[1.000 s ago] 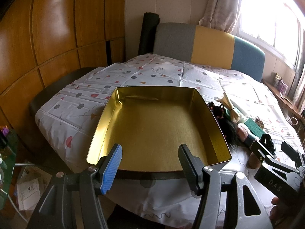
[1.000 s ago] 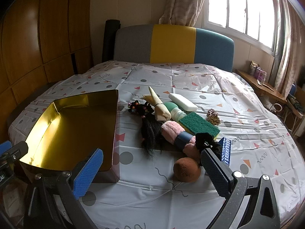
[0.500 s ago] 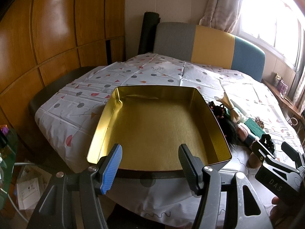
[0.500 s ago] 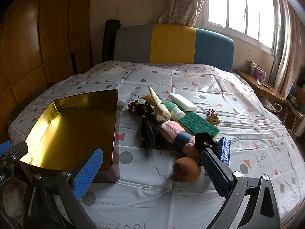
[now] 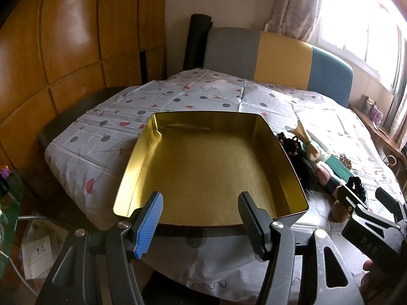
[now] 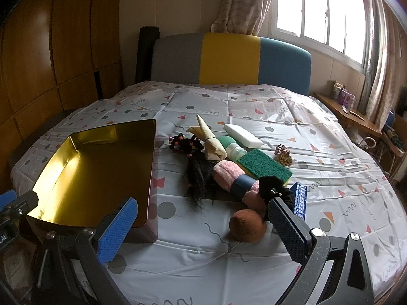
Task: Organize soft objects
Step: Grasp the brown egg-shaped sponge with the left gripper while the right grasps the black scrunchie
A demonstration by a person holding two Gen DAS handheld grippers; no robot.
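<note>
Soft objects lie in a cluster at the centre of our right wrist view, on the patterned tablecloth just right of the gold tin. Nearest us sits a brown ball, then a black scrunchie and a pink and blue rolled cloth. Behind them we see a black hairpiece, a green scouring pad, a beige scrunchie, a green bottle, a cream rolled cloth and a white bar. The tin, filling the middle of our left wrist view, holds nothing; its gold floor is bare.

The cloth covers a rounded table. At the top of both frames stands a chair back in grey, yellow and blue, with wooden panels in the upper left and a bright window with curtains in the upper right.

Our left gripper hangs at the near rim of the tin, jaws apart with nothing between them. Our right gripper hovers low in its frame before the cluster, jaws spread wide and clamping nothing; the ball lies beyond its fingers.
</note>
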